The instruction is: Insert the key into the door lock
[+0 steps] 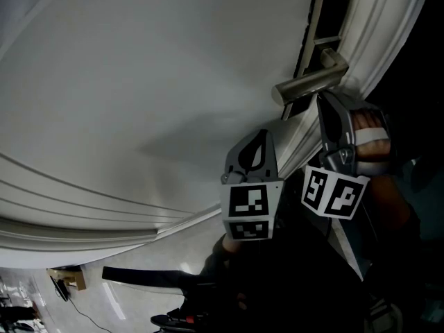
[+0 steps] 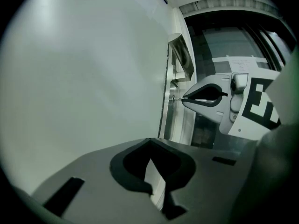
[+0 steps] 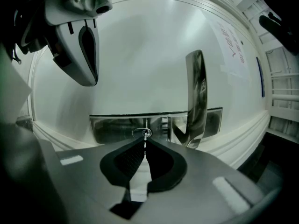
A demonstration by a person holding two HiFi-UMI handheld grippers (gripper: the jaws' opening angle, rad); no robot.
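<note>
Key tip at the keyhole: the push runs straight along the key's length.
Your right gripper (image 3: 145, 143) has its fingers closed on the key (image 3: 145, 137), whose long axis points dead at the lock (image 3: 142, 133) beside the handle (image 3: 196, 97). The left gripper (image 2: 149, 143), fingers closed on nothing, sits farther off. Its view shows the tip at the lock plate side-on; the head view hides it.

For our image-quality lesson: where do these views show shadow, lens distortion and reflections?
Head view: soft shadow on the door, lower right dark. Both gripper views: fisheye bending, dark corners. Right gripper view: the handle gives mirror reflections.
</note>
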